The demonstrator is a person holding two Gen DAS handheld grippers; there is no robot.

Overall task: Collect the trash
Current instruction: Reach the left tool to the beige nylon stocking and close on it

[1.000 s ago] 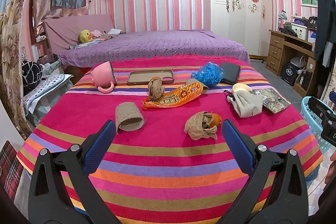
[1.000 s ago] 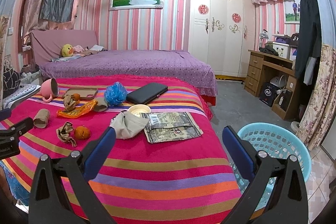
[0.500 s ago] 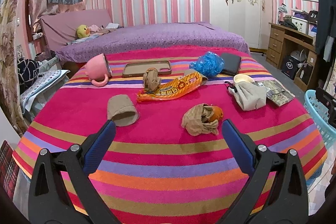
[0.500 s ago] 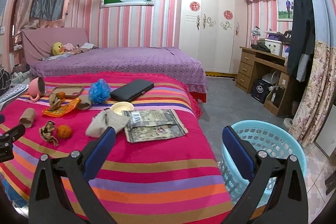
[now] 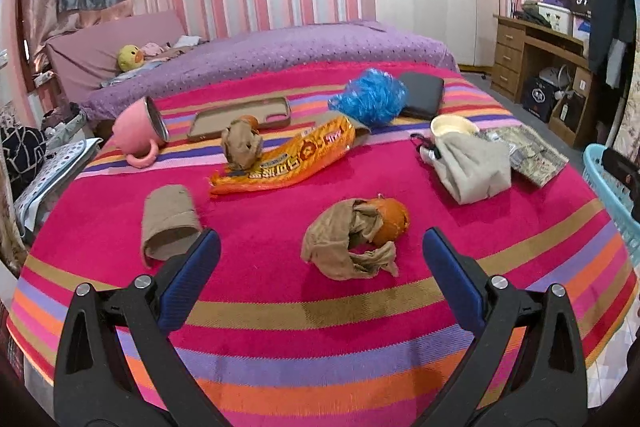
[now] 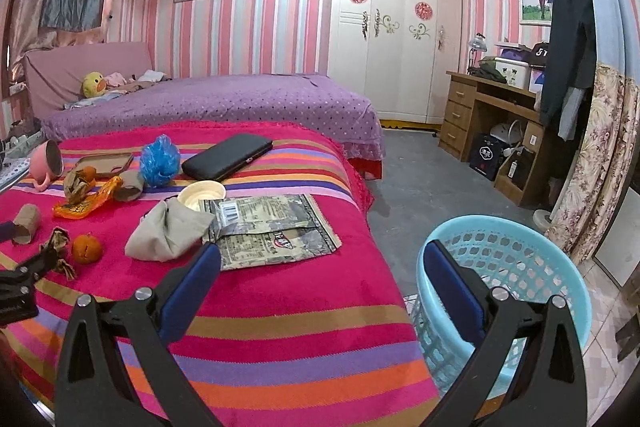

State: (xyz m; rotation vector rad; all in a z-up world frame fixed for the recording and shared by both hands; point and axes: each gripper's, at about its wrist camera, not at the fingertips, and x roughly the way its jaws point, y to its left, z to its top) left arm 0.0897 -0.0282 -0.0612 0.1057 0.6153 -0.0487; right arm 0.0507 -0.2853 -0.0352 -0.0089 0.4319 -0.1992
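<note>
Tongs: left (image 5: 321, 247), right (image 6: 321, 259) both released; orange wrapper (image 5: 286, 161) print unreadable.

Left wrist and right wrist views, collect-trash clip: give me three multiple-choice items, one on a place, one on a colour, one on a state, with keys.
1. Where does the light blue plastic lattice basket stand?
A. on the striped blanket
B. on the floor beside the bed
C. on the wooden desk

2. What colour is the long crinkled snack wrapper?
A. orange
B. green
C. white

3. How is the left gripper?
A. shut on the cardboard tube
B. shut on the pink mug
C. open, holding nothing

Key: 1 B, it stands on floor tiles by the bed's edge. 2 A, orange with printed lettering. 3 C, its blue fingers are spread apart above the blanket.
</note>
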